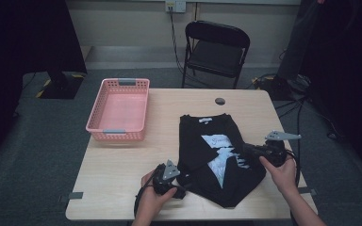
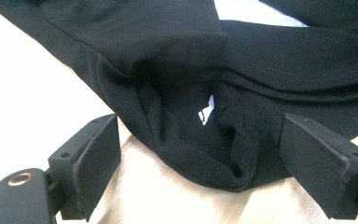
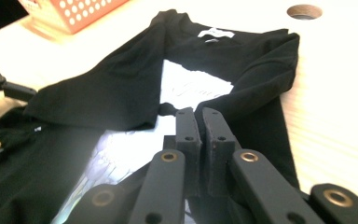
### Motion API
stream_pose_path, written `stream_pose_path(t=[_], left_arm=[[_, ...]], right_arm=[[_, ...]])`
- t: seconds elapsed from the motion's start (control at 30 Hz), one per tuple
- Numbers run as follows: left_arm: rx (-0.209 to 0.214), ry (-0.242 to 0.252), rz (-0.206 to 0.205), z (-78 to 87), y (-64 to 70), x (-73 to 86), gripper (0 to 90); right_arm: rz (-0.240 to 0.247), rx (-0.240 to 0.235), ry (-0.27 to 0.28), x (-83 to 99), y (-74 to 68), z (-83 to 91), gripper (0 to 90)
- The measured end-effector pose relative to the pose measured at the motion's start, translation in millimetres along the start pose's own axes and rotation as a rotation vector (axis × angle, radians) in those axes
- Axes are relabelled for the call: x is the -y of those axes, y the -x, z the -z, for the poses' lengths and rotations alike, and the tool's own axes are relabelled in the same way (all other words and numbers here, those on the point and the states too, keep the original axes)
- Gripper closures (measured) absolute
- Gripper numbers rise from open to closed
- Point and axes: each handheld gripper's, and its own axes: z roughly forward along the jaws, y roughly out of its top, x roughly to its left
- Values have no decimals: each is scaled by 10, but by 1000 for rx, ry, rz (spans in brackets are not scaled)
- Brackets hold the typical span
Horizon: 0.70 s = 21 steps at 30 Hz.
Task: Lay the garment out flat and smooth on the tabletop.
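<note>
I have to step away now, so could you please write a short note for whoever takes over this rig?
Left claw: open, jaws either side of a bunched corner of the black T-shirt at its near left edge, not yet closed on it.
Right claw: shut, lying over the shirt's right side near the white print; whether it pinches cloth cannot be told.
Things: the shirt lies on the table, partly folded, both sides turned in over the print. The pink basket stands at the far left with nothing in it.
Left: probably close the left claw on the corner and finish folding.
</note>
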Motion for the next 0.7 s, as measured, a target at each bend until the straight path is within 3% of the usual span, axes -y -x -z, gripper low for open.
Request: stream_pose_path(t=[0.27, 0.7], left_arm=[[0, 0, 0, 0, 0, 0, 132], [1, 0, -1, -4, -2, -2, 128]], right_arm=[[-30, 2, 15, -94, 158, 82, 865], [-31, 34, 41, -262, 428, 200, 863]])
